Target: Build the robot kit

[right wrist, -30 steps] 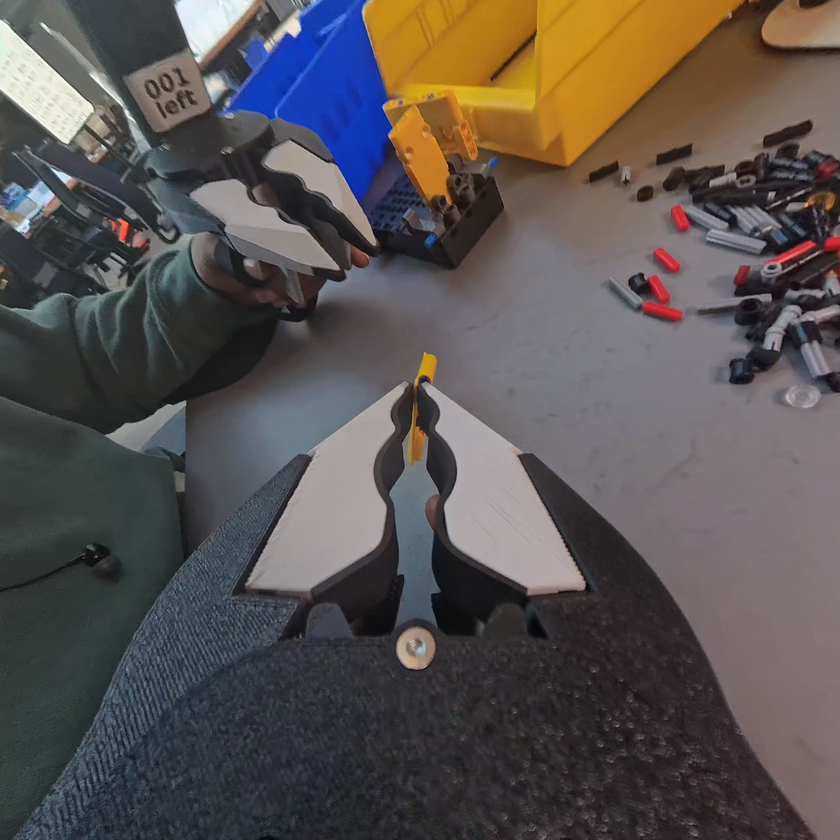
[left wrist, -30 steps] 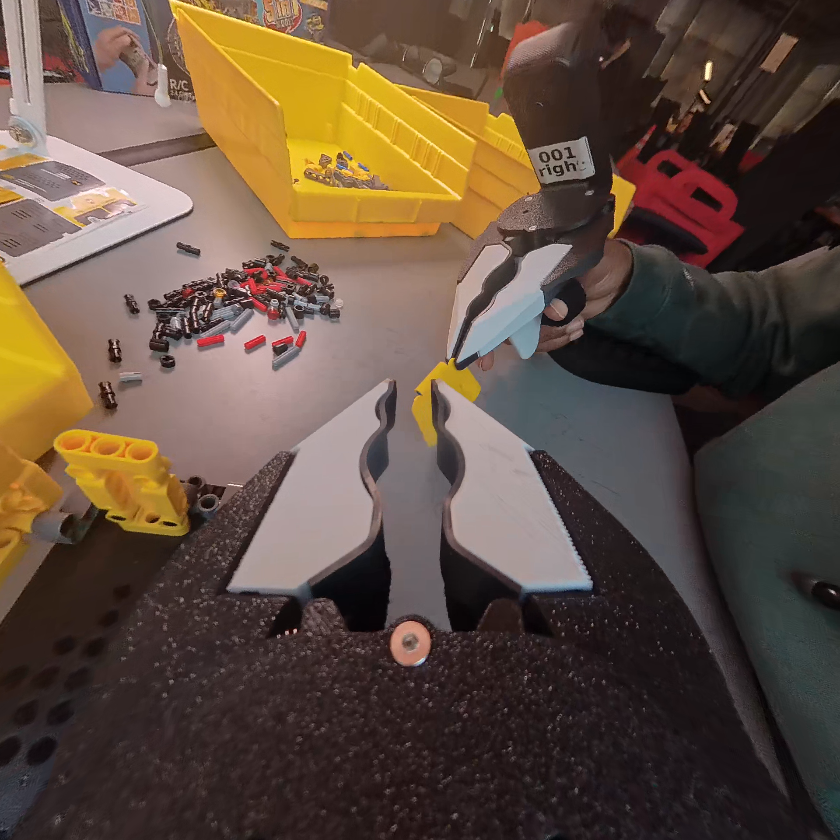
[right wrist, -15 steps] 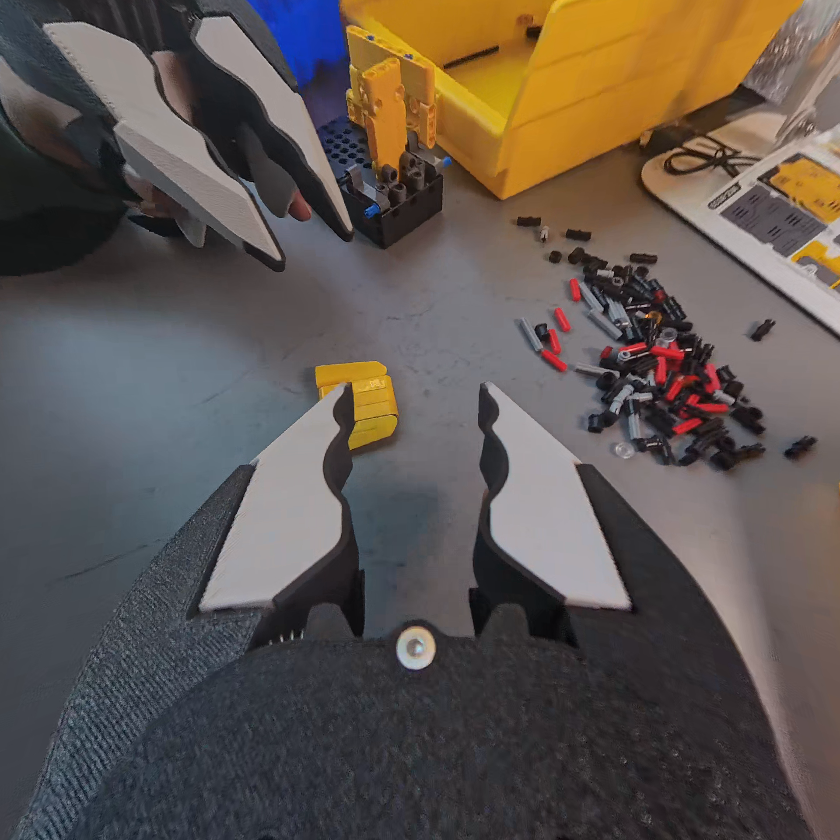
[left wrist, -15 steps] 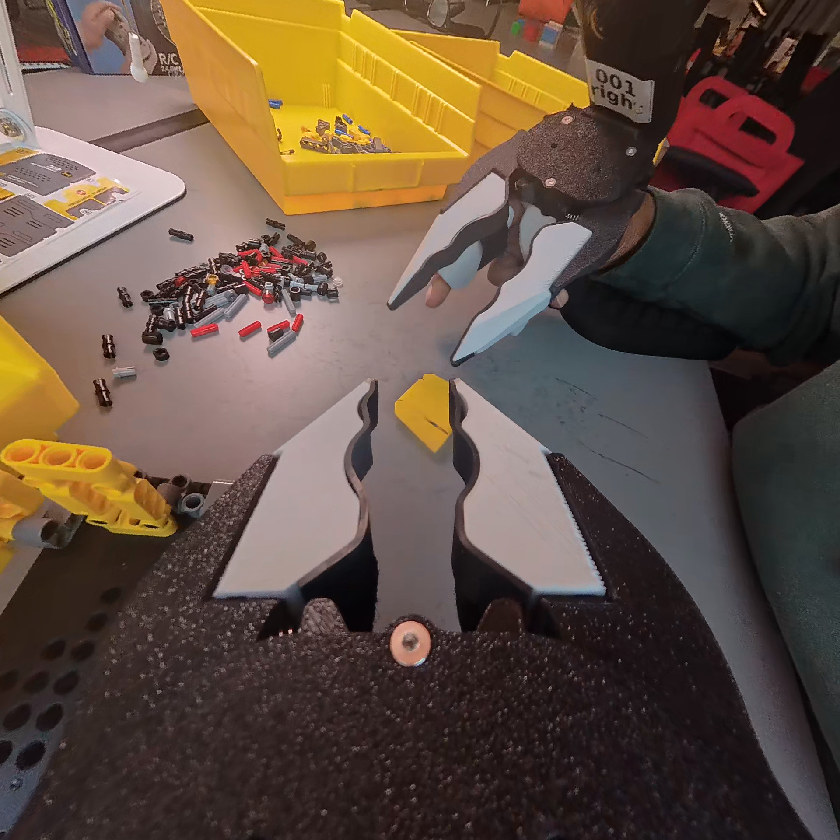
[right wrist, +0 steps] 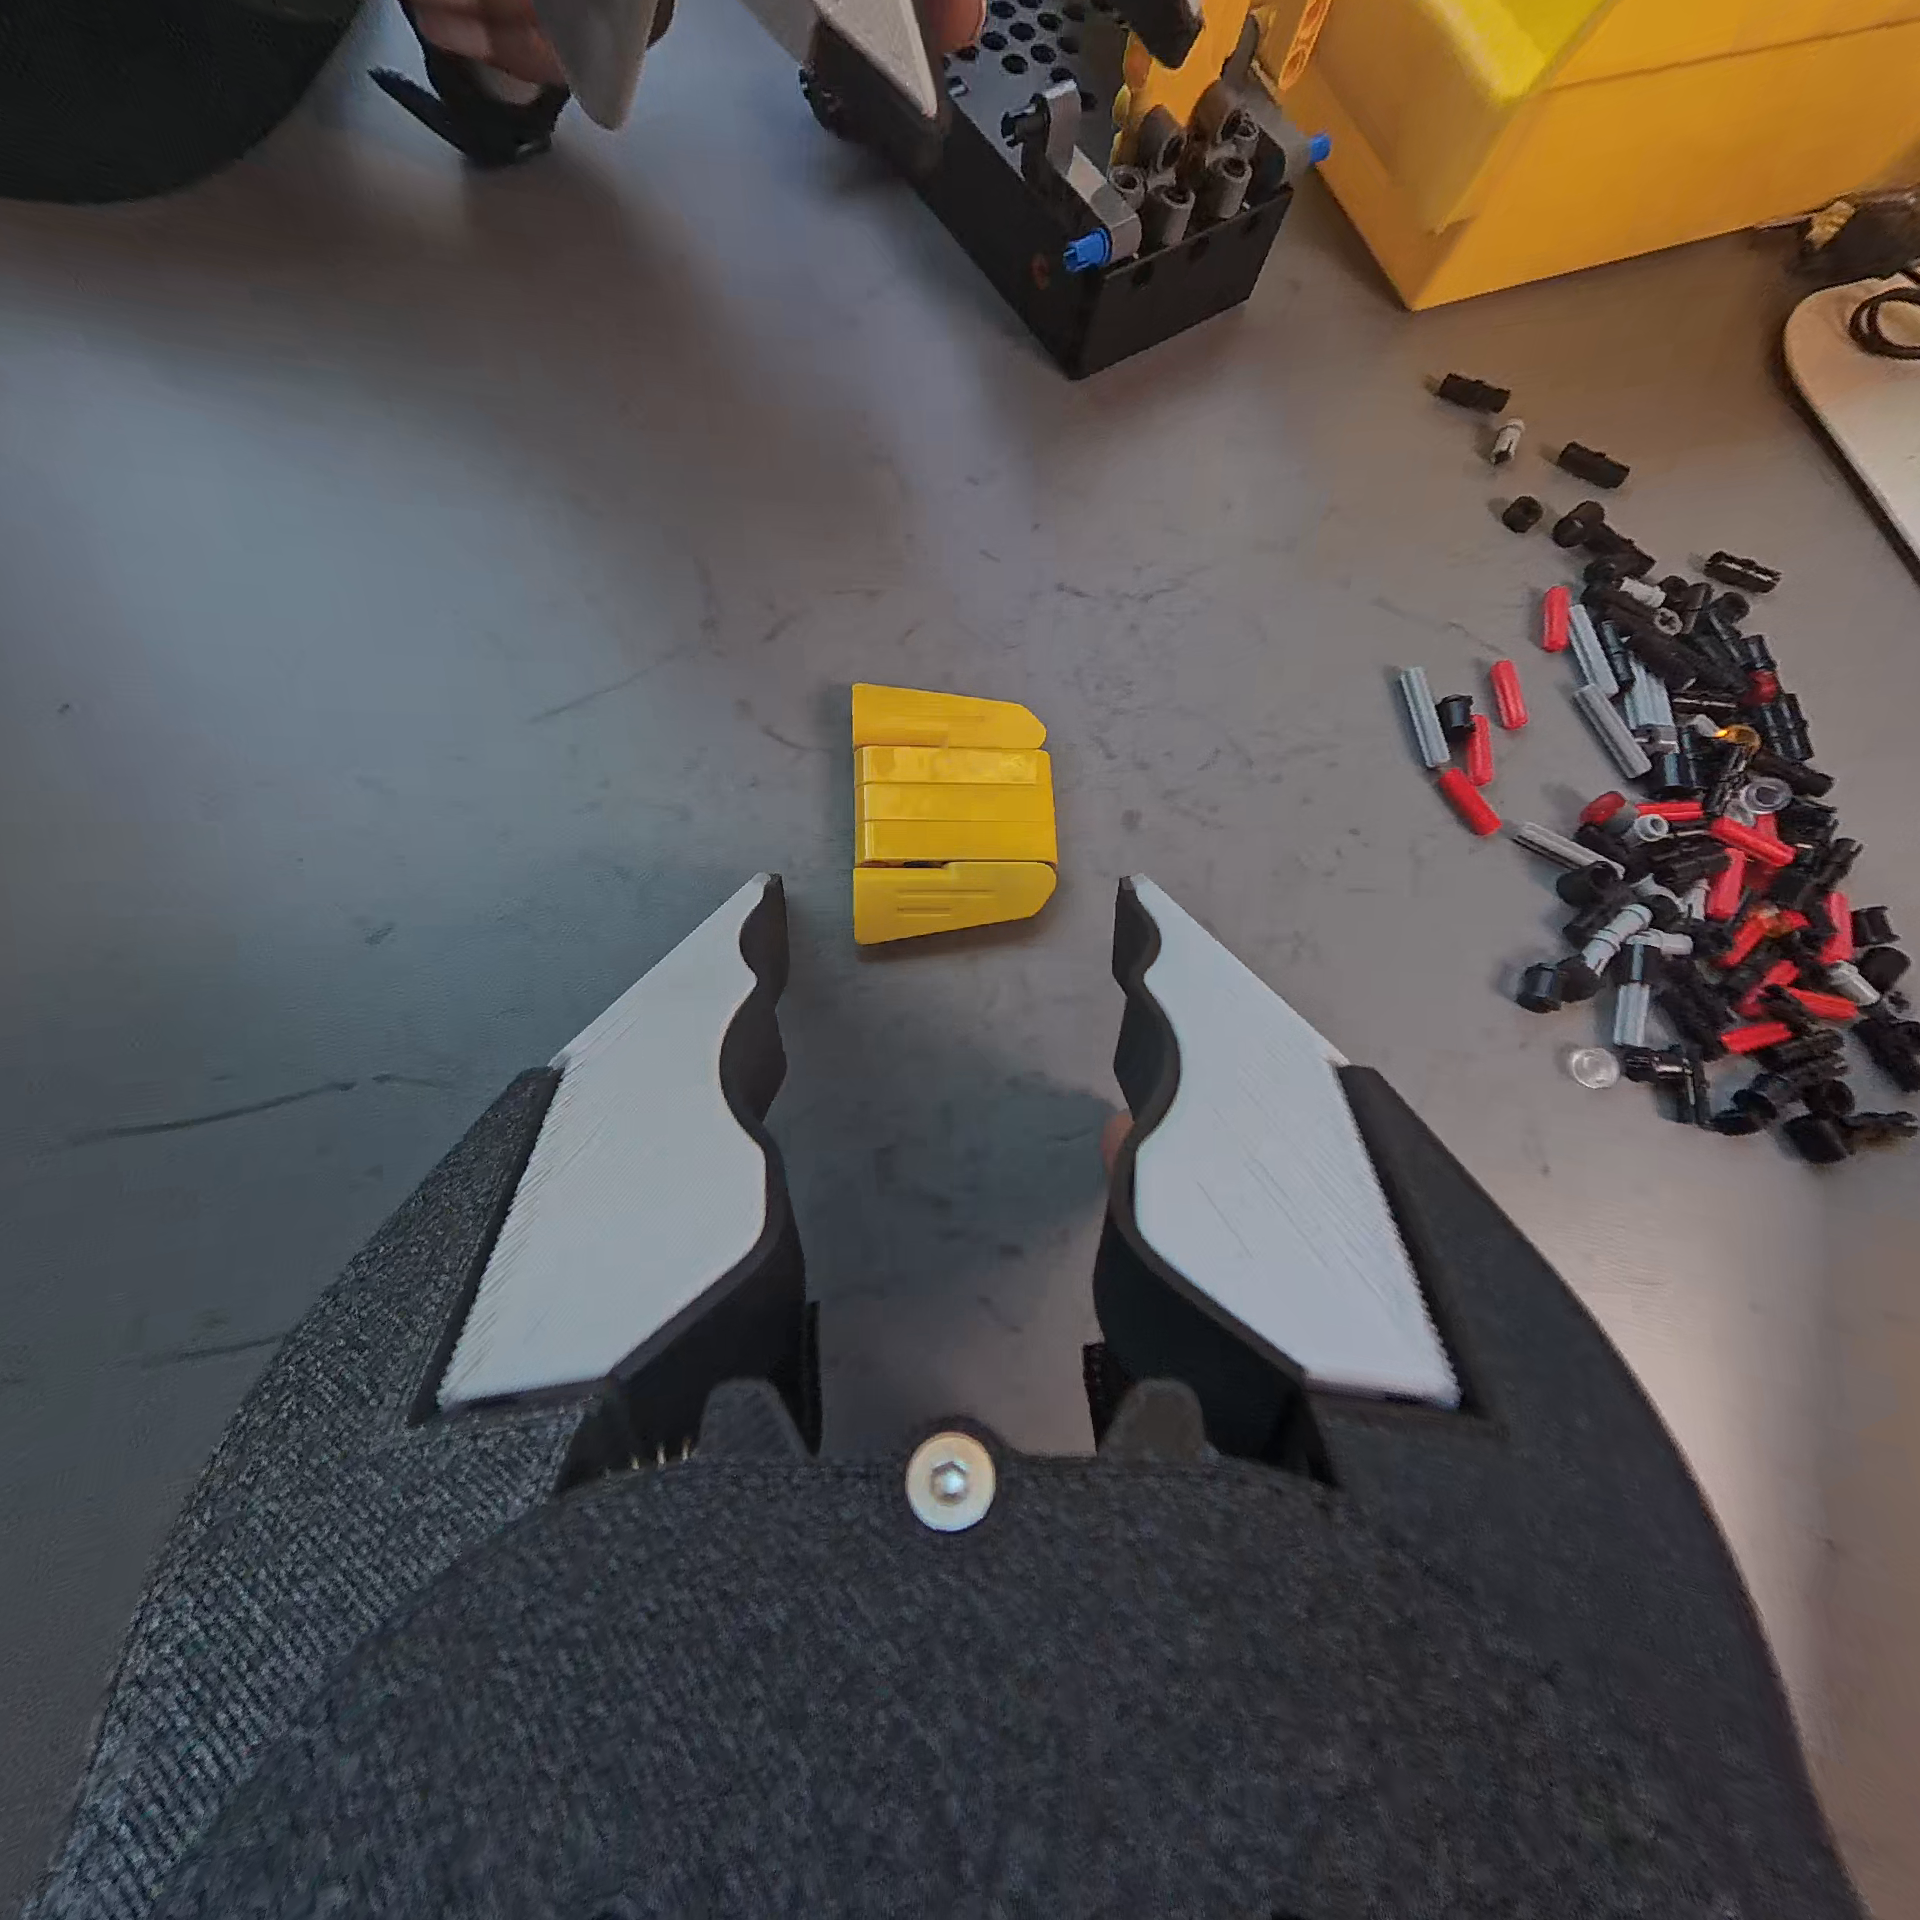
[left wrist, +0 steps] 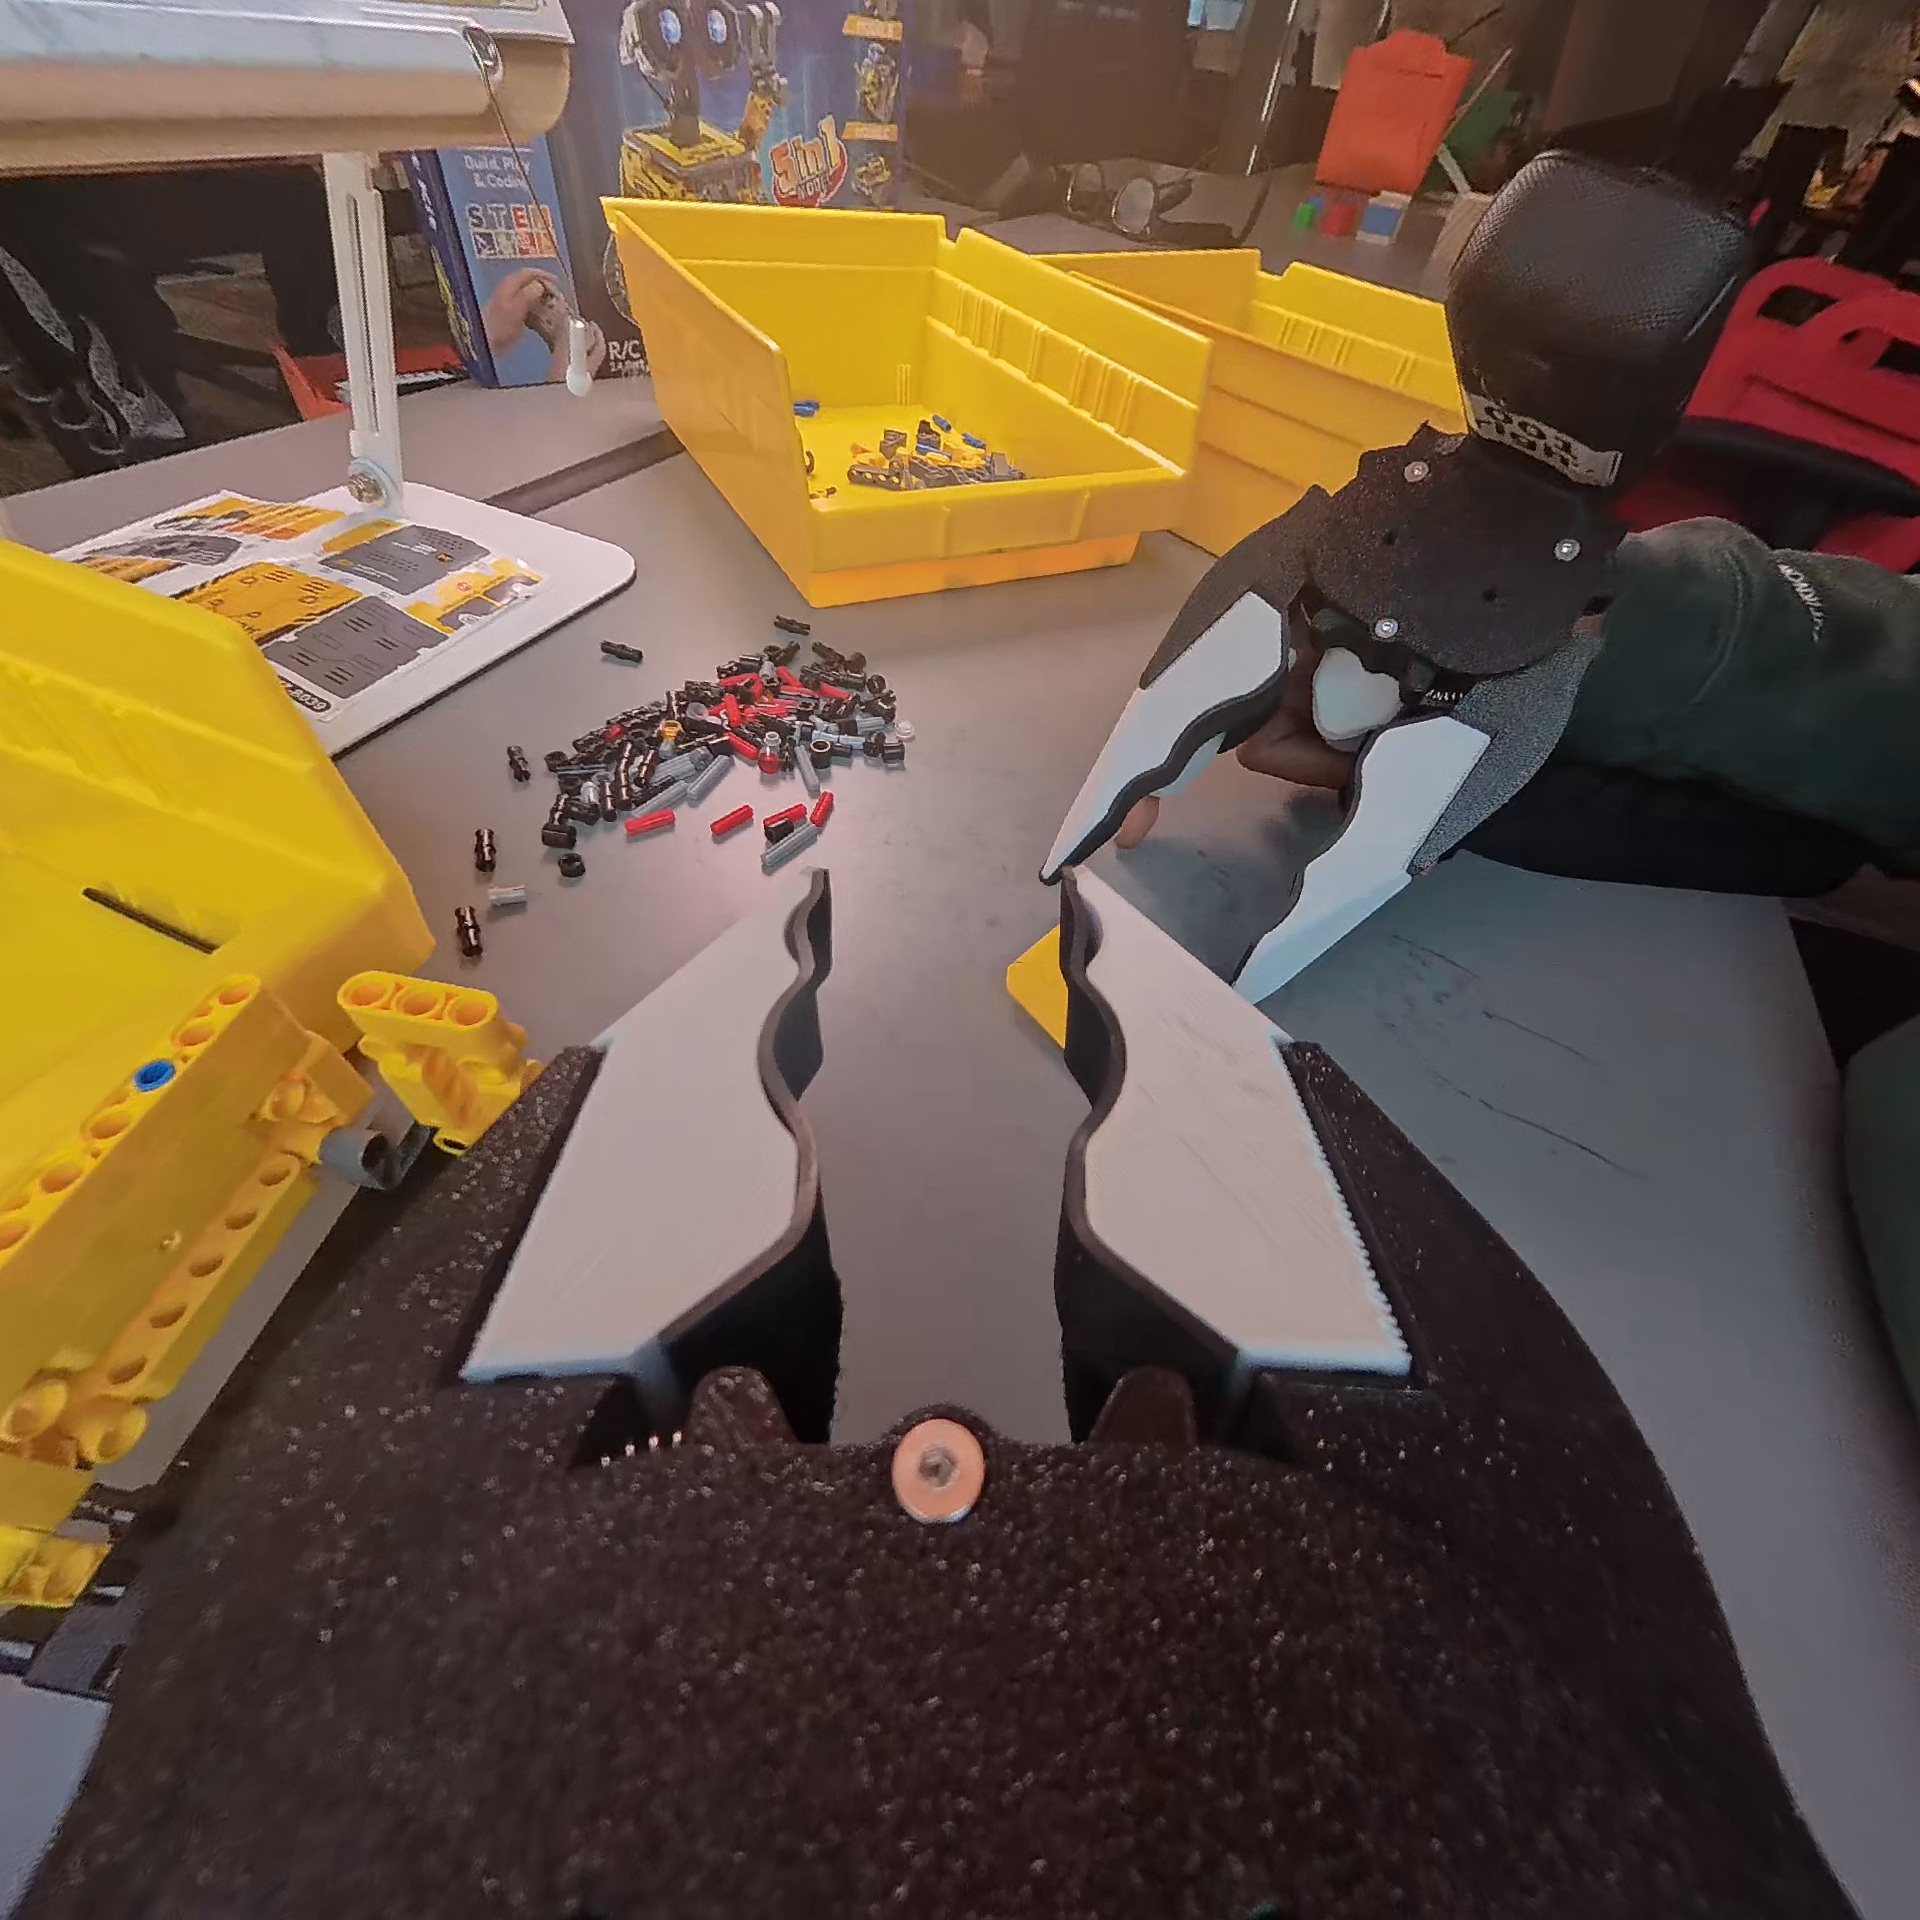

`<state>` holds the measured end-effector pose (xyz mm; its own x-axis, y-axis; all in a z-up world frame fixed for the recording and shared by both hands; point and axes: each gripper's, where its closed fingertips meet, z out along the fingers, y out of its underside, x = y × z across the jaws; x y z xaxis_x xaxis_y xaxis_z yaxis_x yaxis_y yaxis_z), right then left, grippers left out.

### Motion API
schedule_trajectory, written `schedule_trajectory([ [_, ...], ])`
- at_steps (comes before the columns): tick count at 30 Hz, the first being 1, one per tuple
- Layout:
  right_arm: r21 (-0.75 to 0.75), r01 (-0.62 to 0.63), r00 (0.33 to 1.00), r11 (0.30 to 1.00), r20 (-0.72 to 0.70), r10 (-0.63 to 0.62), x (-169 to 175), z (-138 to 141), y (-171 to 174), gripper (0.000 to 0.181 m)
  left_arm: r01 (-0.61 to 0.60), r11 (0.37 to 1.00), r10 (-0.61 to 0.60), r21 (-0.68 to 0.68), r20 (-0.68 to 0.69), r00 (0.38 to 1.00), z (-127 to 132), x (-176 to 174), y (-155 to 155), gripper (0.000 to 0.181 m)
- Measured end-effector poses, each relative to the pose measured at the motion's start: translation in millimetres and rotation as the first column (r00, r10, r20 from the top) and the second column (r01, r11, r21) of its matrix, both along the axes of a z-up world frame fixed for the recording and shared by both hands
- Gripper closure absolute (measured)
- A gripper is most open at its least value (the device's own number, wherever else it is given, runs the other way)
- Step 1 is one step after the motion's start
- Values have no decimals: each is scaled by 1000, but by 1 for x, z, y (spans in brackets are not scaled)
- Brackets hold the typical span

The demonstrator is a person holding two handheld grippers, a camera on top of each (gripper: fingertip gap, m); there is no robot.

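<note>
Your right claw point(right wrist: 948, 883) is spread wide with nothing in it, and the yellow ribbed panel piece point(right wrist: 951, 812) sits flat on the grey surface point(right wrist: 416, 623) dead centre of the right wrist view, just past the fingertips and lined up with the gap between them. Its ridges run left-right across the frame, so its two flat end tabs face toward and away from you.

Your left claw point(left wrist: 945, 899) is open and empty too. In the left wrist view the same panel point(left wrist: 1039, 982) only peeks out from behind the right-hand finger, mid-frame.

I'd say the right claw is the better placed one. The loose pile of black, red and grey pins point(right wrist: 1704, 862) lies well apart at the right edge.
</note>
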<state>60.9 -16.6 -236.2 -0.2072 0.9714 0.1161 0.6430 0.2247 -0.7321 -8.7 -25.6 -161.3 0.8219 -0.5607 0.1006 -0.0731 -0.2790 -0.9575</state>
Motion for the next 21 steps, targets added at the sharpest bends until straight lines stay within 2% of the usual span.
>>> schedule_trajectory([
  [8,-36,-29,996,999,82,32,-2,-3,-2,122,17,999,-19,-29,-72,997,-12,7,0,140],
  [9,-48,-41,994,998,101,46,-2,-3,-3,125,19,999,-22,-32,-72,997,-12,7,0,140],
  [11,-49,-73,990,996,117,78,-3,-3,-5,142,32,999,-34,-43,-69,997,-14,9,-2,142],
  [13,-52,-78,989,996,120,84,-4,-3,-6,142,46,997,-50,-56,-68,996,-15,11,-3,145],
  [17,8,-81,993,997,86,80,-5,1,-3,142,83,994,-90,-71,-94,991,-20,19,-7,149],
  [21,30,-49,999,998,-18,50,-9,18,-1,142,118,991,-126,-55,-155,980,-23,28,-11,148],
])
